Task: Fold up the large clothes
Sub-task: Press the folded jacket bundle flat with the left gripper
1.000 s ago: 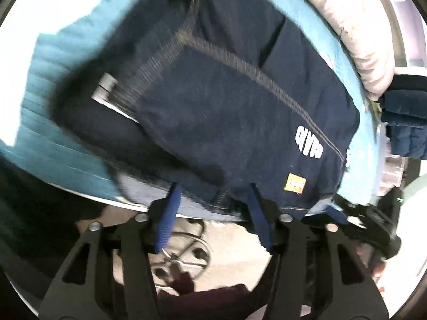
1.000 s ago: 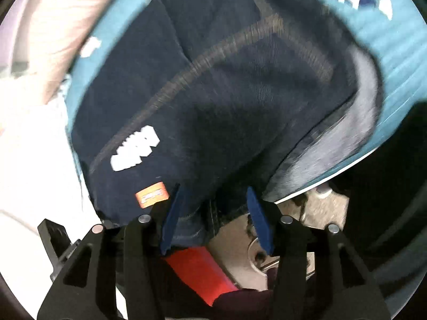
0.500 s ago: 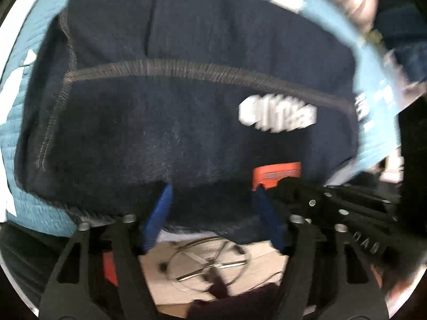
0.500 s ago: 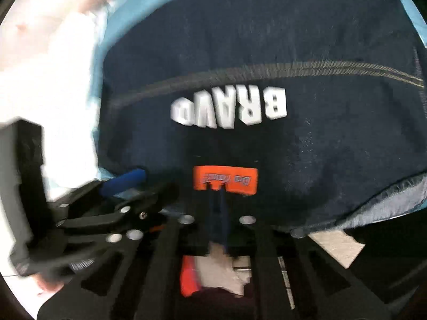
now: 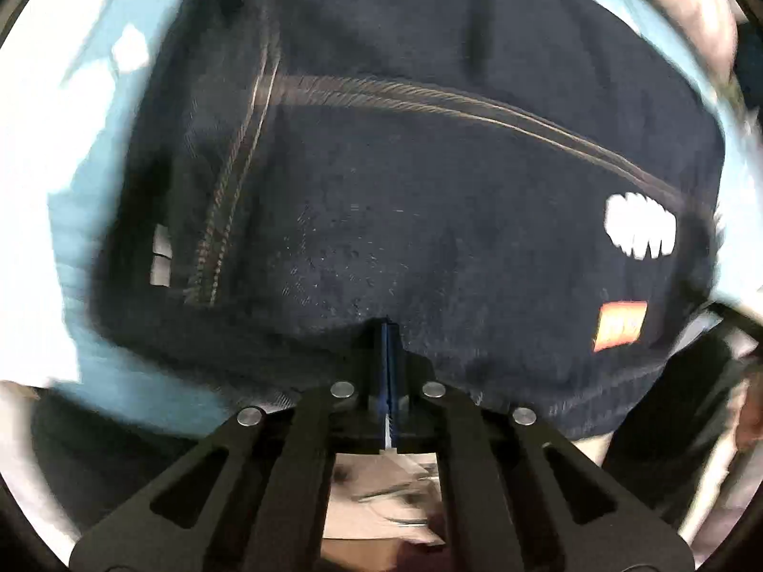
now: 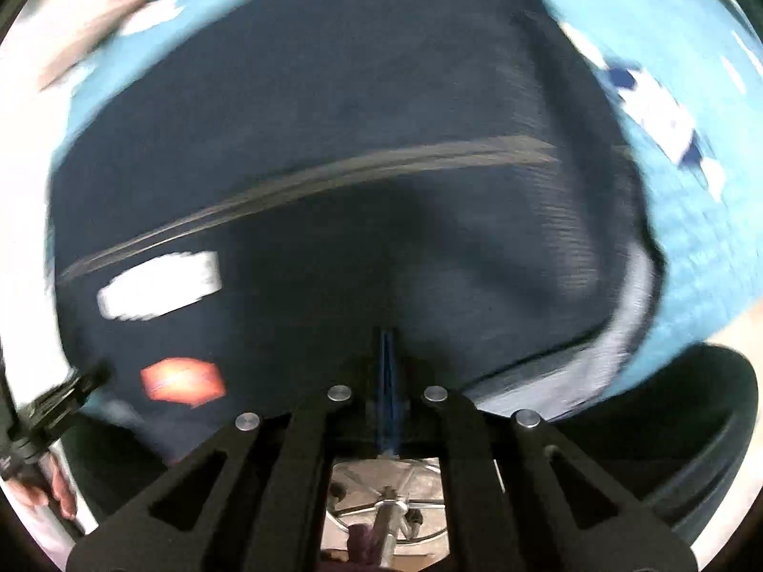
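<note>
A folded dark navy garment [image 5: 405, 181] with grey stitched seams, white lettering [image 5: 641, 231] and an orange label [image 5: 620, 326] lies on a light blue cloth [image 5: 71, 219]. My left gripper [image 5: 387, 329] is shut on the garment's near edge. The same garment fills the right wrist view [image 6: 357, 152], with the white lettering [image 6: 159, 286] and the orange label [image 6: 183, 381] at lower left. My right gripper [image 6: 387, 333] is shut on the near edge too. Both views are motion-blurred.
The light blue patterned cloth [image 6: 691, 190] covers the surface under the garment. A pale pink bundle [image 5: 677, 5] lies at the far right. The left gripper's body [image 6: 52, 410] shows at the lower left of the right wrist view. A chair base [image 6: 388, 505] stands on the floor below.
Both grippers were open a second ago. The right one closed on the garment's near edge by half a second ago, the left one since then. The views have swung sideways.
</note>
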Motion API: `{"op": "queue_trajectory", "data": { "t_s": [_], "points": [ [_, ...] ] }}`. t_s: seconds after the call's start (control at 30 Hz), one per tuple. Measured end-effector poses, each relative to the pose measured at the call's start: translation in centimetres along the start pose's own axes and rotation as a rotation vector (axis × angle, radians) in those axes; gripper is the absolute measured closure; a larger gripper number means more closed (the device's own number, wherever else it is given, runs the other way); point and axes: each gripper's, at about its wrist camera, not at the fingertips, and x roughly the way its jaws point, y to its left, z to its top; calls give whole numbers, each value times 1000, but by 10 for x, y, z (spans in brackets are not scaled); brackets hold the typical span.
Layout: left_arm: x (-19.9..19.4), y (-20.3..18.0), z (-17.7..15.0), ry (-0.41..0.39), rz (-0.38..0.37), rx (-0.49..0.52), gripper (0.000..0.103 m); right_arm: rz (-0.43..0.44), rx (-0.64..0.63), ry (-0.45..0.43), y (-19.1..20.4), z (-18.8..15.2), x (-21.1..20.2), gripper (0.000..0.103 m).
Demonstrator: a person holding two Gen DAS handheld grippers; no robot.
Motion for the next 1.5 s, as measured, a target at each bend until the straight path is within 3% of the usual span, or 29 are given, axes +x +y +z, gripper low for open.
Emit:
{"op": "queue_trajectory", "data": {
  "t_s": [0.07,0.1,0.2,0.33,0.47,0.57,0.67,0.77,0.9,1.0,1.1,1.13,1.17,1.2,1.23,1.27,1.3,1.37,1.43,1.5],
  "points": [
    [-7,11,5,24,-57,-69,100,78,22,13,-10,1,9,103],
    [-15,13,6,17,-45,-77,100,75,23,20,-9,1,1,103],
    [-39,15,6,-71,112,-40,100,-23,14,-77,-11,1,-30,101],
    [-22,46,13,-33,12,-111,101,-1,99,-18,-35,11,-2,103],
    [-30,47,25,-25,-2,-168,100,-38,85,-25,-5,8,-15,101],
    [-58,29,26,-101,-17,-118,100,32,94,-83,16,5,-42,100],
    [-81,-1,42,-153,-77,-63,100,181,49,-129,59,20,-62,100],
    [-72,-30,83,-152,-74,-37,100,210,-43,-131,125,48,-55,100],
    [-44,-61,124,-141,-88,2,100,329,-160,-56,169,77,-39,100],
    [-19,-70,139,-130,-1,31,101,259,-206,-5,191,97,-7,103],
    [-22,-63,137,-125,-10,40,101,337,-159,53,177,111,9,103],
    [-28,-55,136,-138,45,44,101,348,-139,58,165,114,6,103],
    [-33,-46,136,-139,16,41,101,331,-136,35,151,118,0,103],
    [-36,-34,136,-140,37,15,101,337,-140,32,140,118,-4,103],
    [-39,-23,136,-145,97,2,101,290,-132,18,127,121,-10,103],
    [-39,-16,136,-145,103,-2,101,189,-113,-23,110,124,-16,103],
    [-41,-5,136,-137,48,-22,101,155,-89,-45,94,132,-17,103],
    [-41,5,136,-131,15,-54,101,224,1,-19,60,137,-15,103],
    [-30,5,140,-118,22,-67,100,103,27,-69,51,141,-10,103],
    [-20,-4,145,-114,74,-62,100,122,29,-60,51,140,7,103]
  ]
}}
